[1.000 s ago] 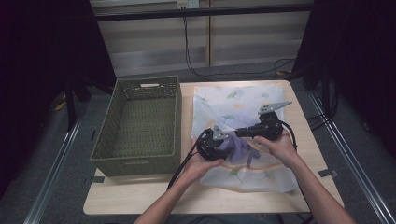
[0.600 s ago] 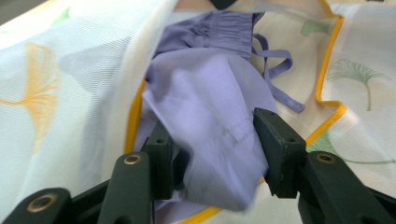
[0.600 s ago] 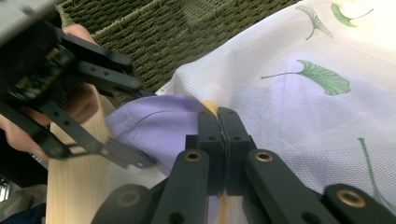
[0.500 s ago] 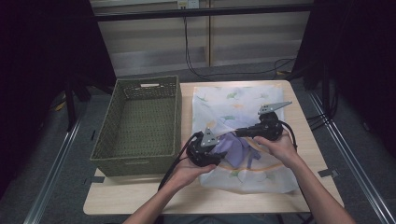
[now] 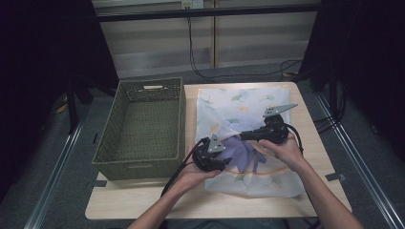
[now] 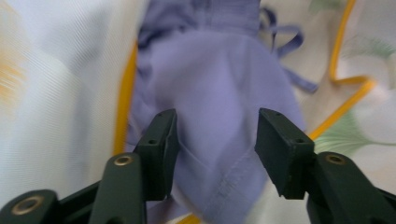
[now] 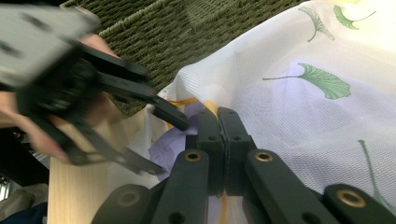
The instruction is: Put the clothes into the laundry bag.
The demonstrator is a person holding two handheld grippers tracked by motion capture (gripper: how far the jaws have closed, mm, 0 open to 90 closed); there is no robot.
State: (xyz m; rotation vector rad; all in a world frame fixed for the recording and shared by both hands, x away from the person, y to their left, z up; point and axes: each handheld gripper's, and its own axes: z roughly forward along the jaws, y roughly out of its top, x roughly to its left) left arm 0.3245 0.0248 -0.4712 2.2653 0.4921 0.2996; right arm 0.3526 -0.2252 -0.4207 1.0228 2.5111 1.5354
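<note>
left gripper (image 5: 224, 160) jaws have just been opening, the purple cloth (image 6: 219, 116) lying loose between them inside the mesh bag (image 5: 239, 102); right gripper (image 5: 243, 136) pinches the bag's rim above, so release looks done.

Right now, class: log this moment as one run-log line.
left gripper: jaws just opening over purple cloth, not pressing | right gripper: jaws shut on mesh bag edge | basket: beside bag

green woven basket (image 5: 143, 126), wooden table (image 5: 157, 202)
</note>
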